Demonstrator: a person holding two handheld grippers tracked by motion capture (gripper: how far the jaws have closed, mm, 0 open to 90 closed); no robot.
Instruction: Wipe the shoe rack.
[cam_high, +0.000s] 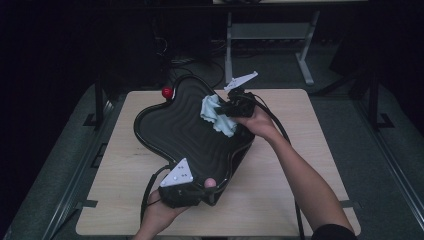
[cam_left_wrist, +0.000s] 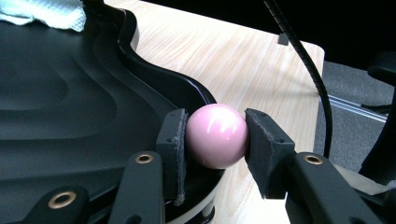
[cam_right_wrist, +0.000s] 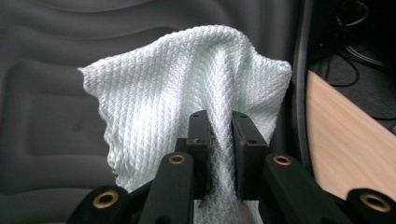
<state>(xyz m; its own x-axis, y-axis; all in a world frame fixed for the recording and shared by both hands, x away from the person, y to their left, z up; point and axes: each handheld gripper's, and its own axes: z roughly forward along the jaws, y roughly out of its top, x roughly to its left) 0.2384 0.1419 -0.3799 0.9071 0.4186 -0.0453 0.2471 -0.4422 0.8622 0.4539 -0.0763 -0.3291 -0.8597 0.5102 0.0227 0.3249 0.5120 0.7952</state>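
Note:
A black wavy tray (cam_high: 170, 125) with ridged contours lies on the wooden table. At its near corner sits a pink ball (cam_left_wrist: 217, 135) (cam_high: 211, 182), and my left gripper (cam_left_wrist: 215, 140) (cam_high: 200, 186) is shut on it, one pad on each side. Over the tray's far right part my right gripper (cam_right_wrist: 219, 135) (cam_high: 227, 109) is shut on a pale green waffle-weave cloth (cam_right_wrist: 187, 93) (cam_high: 216, 114). The cloth hangs spread against the tray's surface (cam_right_wrist: 51, 116). A red ball (cam_high: 167, 92) rests at the tray's far left rim.
The light wooden table (cam_high: 295, 150) has bare board to the right and left of the tray. A black cable (cam_left_wrist: 308, 65) trails from the right gripper across the table's right side. Desk legs and cables stand in the dark beyond the far edge.

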